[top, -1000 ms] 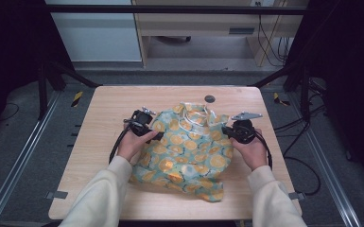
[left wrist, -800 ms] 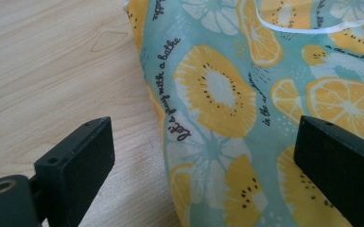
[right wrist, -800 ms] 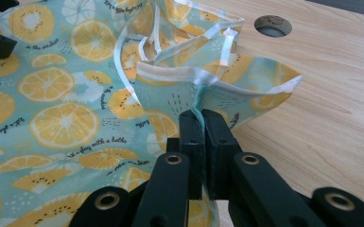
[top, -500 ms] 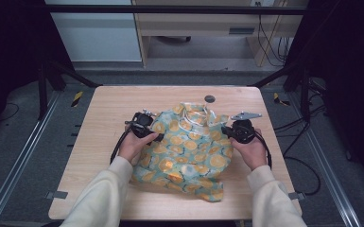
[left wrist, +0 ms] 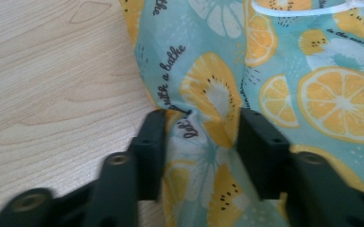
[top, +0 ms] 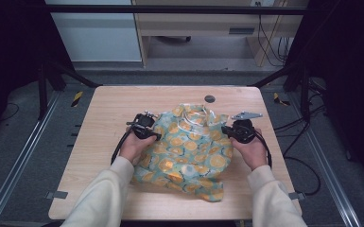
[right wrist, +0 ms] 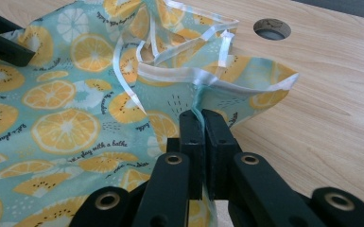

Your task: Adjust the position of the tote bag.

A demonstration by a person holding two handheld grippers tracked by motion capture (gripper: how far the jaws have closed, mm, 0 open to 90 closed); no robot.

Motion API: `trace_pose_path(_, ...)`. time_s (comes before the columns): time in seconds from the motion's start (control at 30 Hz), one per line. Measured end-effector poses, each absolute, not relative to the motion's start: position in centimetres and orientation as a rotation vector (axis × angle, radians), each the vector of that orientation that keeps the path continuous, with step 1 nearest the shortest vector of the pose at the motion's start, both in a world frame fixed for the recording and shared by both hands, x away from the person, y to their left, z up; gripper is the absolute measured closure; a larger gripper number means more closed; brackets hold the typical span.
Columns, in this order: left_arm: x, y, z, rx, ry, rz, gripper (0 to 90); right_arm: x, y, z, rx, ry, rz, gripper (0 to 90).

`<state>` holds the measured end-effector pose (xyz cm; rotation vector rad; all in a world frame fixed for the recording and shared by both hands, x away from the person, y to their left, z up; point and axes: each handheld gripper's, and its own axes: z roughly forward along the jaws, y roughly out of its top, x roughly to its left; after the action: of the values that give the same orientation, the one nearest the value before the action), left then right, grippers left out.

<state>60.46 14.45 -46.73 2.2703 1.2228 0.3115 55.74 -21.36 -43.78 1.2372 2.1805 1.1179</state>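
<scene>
Left gripper half spread, jaws just been closing, a bunched fold of the citrus-print cloth gathered between them at its edge, pads touching the fold on both sides. Right gripper pressed together, pinching the white-trimmed hem of the same cloth, thin fabric clamped upright between the jaws. Cloth spread flat on the wooden worktop between the two grippers, teal with orange and lemon slices. Script lettering printed across it: "with a bathe" just ahead of the left gripper, "play with a bathe" left of the right gripper. Round hole in the worktop beyond the right gripper.
</scene>
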Motion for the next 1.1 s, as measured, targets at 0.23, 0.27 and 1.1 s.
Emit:
trace_pose_path(0.23,60.2,14.7,-46.6,2.275,1.17,0.289,87.2,55.7,-21.5,-43.6,1.238,2.173,1.129,88.2)
trace_pose_path(0.27,60.1,14.7,-46.4,2.273,1.161,0.294,87.2,55.7,-21.5,-43.6,1.238,2.173,1.129,88.3)
trace_pose_path(1.1,54.0,18.0,-39.9,1.995,1.023,0.574,90.0,50.5,-22.4,-38.5,1.073,2.053,1.154,90.0)
